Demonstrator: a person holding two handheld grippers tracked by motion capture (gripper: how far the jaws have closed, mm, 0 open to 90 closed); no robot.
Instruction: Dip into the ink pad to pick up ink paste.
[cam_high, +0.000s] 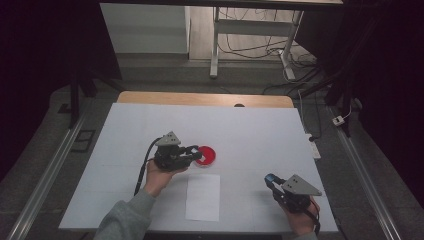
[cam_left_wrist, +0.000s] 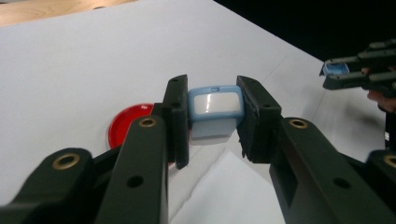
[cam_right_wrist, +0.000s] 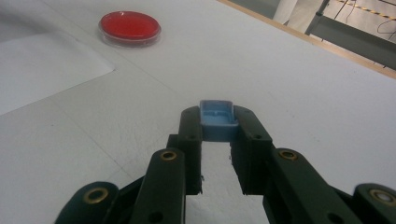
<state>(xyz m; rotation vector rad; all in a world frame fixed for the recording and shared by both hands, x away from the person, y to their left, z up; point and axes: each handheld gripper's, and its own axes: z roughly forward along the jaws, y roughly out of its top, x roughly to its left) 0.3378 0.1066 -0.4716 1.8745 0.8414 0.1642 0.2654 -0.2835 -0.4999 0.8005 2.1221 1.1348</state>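
White counter (cam_high: 250, 130) under dim light, wooden edge at the far side, dark floor with cables and desk legs beyond. Near the middle of the counter, a round red dish (cam_high: 206, 155) with a clear rim; just in front of it, toward the person, a white paper sheet (cam_high: 203, 196) lying flat.

Left gripper (cam_high: 192, 152) held in the left hand (cam_high: 159, 177) just beside the dish, jaws pointing toward it and overlapping its near-left edge in the high view. Clamped between those jaws, a small light-blue case (cam_left_wrist: 215, 110) with a glossy white face, pressed on both sides, carried above the counter with the dish behind and to the left in the left gripper view.

Right gripper (cam_high: 270, 179) well apart at the near right part of the counter, held in the right hand (cam_high: 300, 220), grey three-cornered plate on top. Jaws closed on a small blue lid (cam_right_wrist: 217, 119), open hollow side facing the camera, pinched at the very tips. Red dish seen far off at upper left in the right gripper view, paper sheet at left.
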